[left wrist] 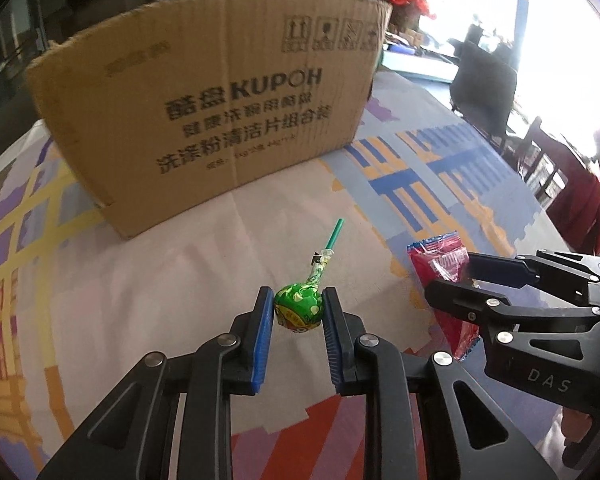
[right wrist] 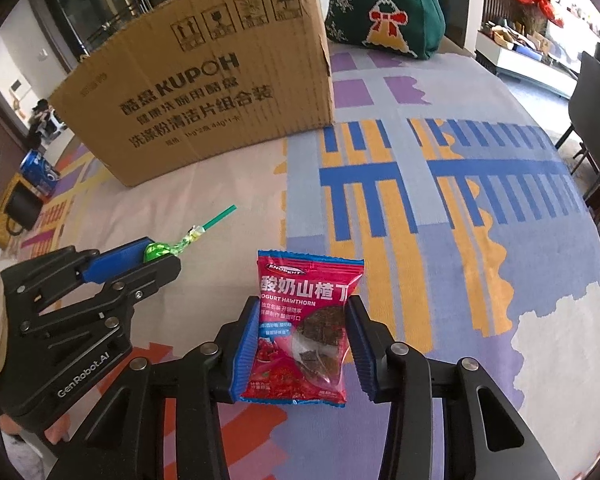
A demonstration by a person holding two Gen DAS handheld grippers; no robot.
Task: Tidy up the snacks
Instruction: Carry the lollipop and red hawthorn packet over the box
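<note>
A: How was the lollipop (left wrist: pixel 299 309) held?

B: Its green wrapped head was clamped between the blue pads (left wrist: pixel 261 340) of the left hand-held gripper (left wrist: pixel 296 334), narrowed onto it. The stick was left pointing forward toward the box (left wrist: pixel 220 108), probably so that nothing thin had to be pinched. From the right wrist view the lollipop (right wrist: pixel 159 251) appeared raised off the worktop (right wrist: pixel 460 240), though contact below could not be ruled out.

A: And the red packet (right wrist: pixel 302 328)?

B: It was gripped at its two side edges by the right hand-held gripper (right wrist: pixel 300 350), closed to the packet's width, print facing up. "Yogurt Hawthorn" could be read on it. A flat pouch is likely best taken by the sides, so that the contents are not crushed.

A: Where was everything relative to the box?

B: Both snacks were held in front of its printed wall, well short of it; the two grippers were side by side, the packet (left wrist: pixel 444 280) just beside the lollipop. The box's inside was not shown.

A: So what stage was judged?

B: Both items seemed picked up and not yet put away. The box was presumably the destination, so its tall wall would have to be cleared.
</note>
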